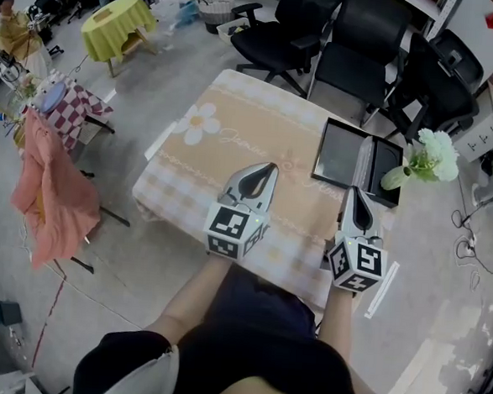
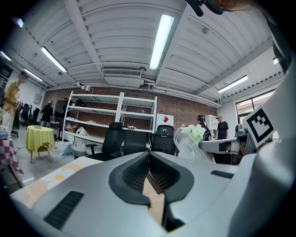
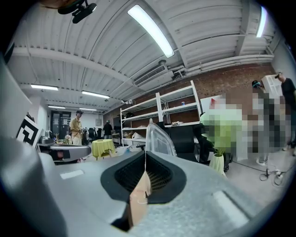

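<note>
I hold both grippers above the near edge of a table (image 1: 233, 140) covered with a beige, flower-printed cloth. My left gripper (image 1: 268, 170) (image 2: 149, 155) is shut, its jaws meeting at the tips with nothing between them. My right gripper (image 1: 354, 193) (image 3: 145, 155) is shut the same way and holds nothing. Just beyond the right gripper's tip lies an open black container (image 1: 356, 160) with a clear lid (image 3: 159, 138). A pale green vase of white-green flowers (image 1: 426, 158) stands at the table's far right corner.
Black office chairs (image 1: 358, 40) line the table's far side. A small round table with a yellow cloth (image 1: 115, 23) stands far left, and pink cloth hangs on a rack (image 1: 49, 191) to the left. Cables lie on the floor at right. People stand by distant shelves (image 2: 111, 115).
</note>
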Motion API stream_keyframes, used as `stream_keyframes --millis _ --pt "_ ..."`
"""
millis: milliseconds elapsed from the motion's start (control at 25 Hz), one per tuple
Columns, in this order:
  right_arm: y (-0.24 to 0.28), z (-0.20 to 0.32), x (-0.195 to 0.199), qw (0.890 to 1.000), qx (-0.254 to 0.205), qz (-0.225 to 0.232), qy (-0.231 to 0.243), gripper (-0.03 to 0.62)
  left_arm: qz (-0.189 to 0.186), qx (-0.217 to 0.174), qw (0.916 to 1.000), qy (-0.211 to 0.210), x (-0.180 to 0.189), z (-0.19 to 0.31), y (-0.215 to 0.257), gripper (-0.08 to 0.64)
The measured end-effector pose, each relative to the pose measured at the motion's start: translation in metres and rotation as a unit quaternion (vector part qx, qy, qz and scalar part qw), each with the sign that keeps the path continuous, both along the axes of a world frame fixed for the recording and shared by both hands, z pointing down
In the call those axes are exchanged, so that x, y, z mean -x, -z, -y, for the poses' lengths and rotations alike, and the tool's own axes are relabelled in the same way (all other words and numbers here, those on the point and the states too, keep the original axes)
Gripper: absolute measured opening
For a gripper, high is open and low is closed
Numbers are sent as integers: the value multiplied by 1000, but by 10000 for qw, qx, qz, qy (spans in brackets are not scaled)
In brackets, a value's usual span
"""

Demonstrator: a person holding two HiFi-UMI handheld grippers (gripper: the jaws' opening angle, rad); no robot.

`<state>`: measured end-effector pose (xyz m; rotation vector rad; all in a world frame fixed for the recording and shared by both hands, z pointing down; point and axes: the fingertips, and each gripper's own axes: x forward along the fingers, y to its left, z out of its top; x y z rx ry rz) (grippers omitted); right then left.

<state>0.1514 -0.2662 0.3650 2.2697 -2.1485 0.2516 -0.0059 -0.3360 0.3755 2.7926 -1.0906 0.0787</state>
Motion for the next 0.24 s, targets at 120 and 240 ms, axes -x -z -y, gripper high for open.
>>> stream_keyframes --millis 120,240 --pt "-1 0 0 10000 23 2 0 11 30 37 10000 -33 -2 -1 -3 12" --pt "-3 1 0 10000 39 16 -4 11 59 63 9999 -67 -4 -1 -7 12"
